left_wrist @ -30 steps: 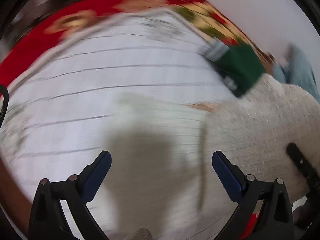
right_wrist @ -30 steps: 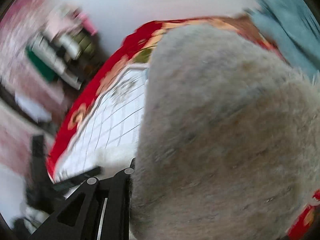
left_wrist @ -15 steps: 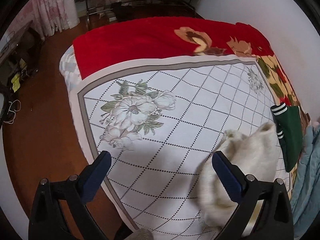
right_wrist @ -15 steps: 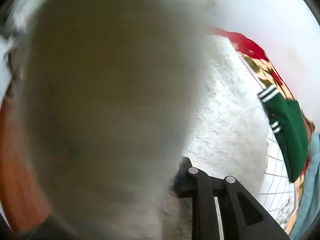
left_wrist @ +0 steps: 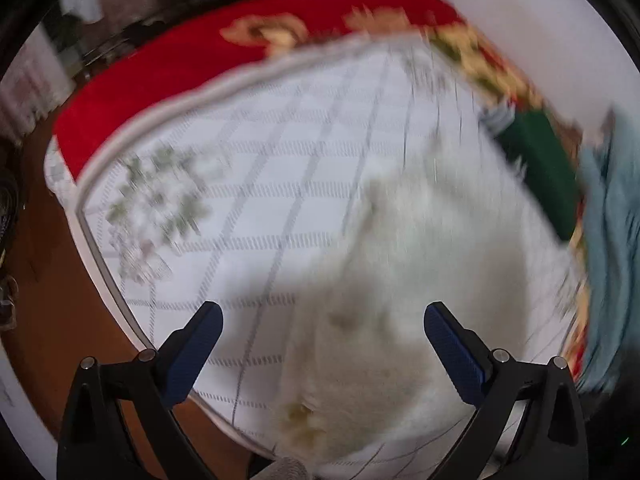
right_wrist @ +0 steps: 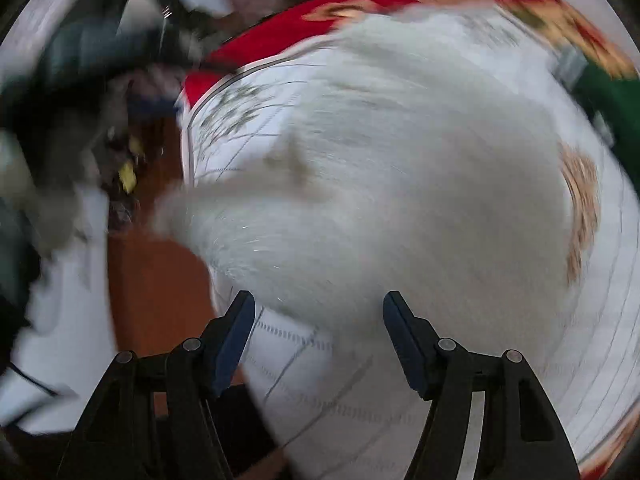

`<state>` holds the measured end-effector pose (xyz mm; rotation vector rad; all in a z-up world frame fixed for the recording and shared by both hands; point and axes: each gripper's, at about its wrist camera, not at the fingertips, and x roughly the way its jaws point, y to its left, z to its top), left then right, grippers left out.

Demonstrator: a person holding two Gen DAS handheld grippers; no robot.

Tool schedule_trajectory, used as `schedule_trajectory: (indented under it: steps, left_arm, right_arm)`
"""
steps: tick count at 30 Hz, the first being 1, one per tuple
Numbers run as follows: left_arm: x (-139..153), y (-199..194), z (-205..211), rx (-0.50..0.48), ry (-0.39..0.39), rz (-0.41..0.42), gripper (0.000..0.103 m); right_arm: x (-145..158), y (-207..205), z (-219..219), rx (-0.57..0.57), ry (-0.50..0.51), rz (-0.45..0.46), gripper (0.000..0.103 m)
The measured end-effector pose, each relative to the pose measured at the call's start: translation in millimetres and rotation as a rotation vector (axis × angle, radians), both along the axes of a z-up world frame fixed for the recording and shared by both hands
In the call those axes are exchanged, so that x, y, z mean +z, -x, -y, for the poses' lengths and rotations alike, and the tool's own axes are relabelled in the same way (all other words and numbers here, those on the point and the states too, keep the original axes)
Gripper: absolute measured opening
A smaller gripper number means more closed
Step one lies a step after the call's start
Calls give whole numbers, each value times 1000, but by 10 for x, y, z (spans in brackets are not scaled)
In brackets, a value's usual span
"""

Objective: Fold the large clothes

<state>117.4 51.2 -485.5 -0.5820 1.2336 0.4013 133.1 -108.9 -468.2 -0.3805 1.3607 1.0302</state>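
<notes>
A fluffy cream-white sweater [left_wrist: 420, 280] lies on the bed's white checked quilt [left_wrist: 280, 168], toward its near right side. It also fills the right wrist view [right_wrist: 400, 184]. My left gripper [left_wrist: 322, 344] is open and empty, hovering just above the sweater's near edge. My right gripper [right_wrist: 319, 336] is open and empty above the sweater's near part. Both views are motion-blurred.
A red floral blanket [left_wrist: 192, 68] covers the bed's far end. A green garment with striped cuffs [left_wrist: 540, 168] and a light blue garment [left_wrist: 612, 240] lie at the right edge. Brown wood floor [left_wrist: 60, 300] lies left of the bed, with clutter [right_wrist: 80, 100] beyond.
My right gripper has let go of the sweater and opened. The sweater has dropped from hanging in the air onto the quilt. Both grippers have swung over it.
</notes>
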Motion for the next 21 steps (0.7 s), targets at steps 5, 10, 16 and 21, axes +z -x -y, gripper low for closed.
schedule_trajectory:
  steps: [5, 10, 16, 21]
  left_arm:
    - [-722, 288, 439, -71, -1, -184, 103]
    - [-993, 432, 589, -100, 14, -232, 103]
    - [-836, 401, 438, -79, 26, -219, 103]
    - [-391, 362, 172, -16, 75, -73, 103]
  right_arm:
    - [-37, -651, 425, -331, 36, -89, 68]
    - [-330, -1175, 509, -500, 63, -87, 68]
    - [-968, -1452, 344, -491, 217, -228, 92]
    - [-713, -1692, 484, -439, -13, -281, 92]
